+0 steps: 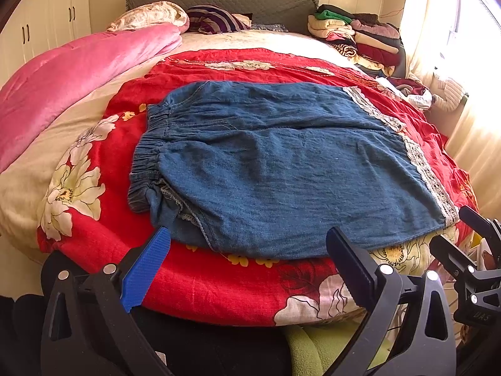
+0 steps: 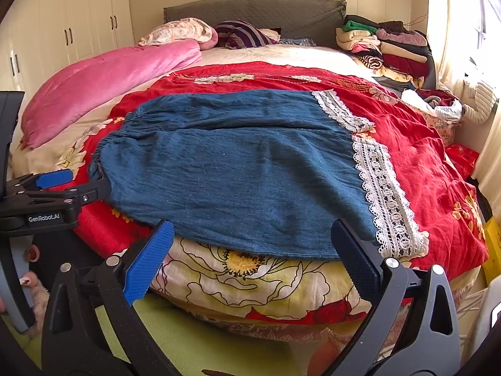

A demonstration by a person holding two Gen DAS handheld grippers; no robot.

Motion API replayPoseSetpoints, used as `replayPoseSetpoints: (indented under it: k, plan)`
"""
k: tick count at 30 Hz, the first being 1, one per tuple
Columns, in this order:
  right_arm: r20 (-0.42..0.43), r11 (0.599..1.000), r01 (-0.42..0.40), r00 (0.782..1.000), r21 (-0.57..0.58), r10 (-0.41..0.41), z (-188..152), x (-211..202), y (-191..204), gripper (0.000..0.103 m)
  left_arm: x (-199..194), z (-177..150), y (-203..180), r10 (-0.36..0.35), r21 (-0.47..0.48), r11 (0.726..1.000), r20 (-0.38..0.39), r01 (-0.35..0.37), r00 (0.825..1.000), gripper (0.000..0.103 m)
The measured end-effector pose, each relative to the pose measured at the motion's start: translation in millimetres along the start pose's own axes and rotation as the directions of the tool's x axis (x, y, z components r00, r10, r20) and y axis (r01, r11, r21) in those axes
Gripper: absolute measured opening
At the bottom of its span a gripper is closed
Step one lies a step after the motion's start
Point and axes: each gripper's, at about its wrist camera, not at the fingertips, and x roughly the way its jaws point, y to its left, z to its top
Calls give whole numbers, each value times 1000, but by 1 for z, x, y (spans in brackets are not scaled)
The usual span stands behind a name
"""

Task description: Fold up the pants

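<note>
Both tools, left [image 1: 250, 250] and right [image 2: 253, 244], gape wide, holding nothing, just before the flat pants [image 1: 281, 169].

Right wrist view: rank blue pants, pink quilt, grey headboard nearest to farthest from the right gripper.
From the right gripper:
1. Blue pants, spread directly ahead on the red floral blanket.
2. Pink quilt, farther back on the left.
3. Grey headboard, at the far wall, centre.
</note>
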Motion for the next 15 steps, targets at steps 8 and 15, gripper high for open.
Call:
replayPoseSetpoints:
  k: [8,15]
  plan:
    - [0,1000,1,1000,0,-1,0,0,0,95,0,0,-1,0,5,1000,1,0,1000,99]
    - [0,1000,2,1000,1,-2,1,0,0,95,0,0,0,3,8,1000,5,-4,1000,99]
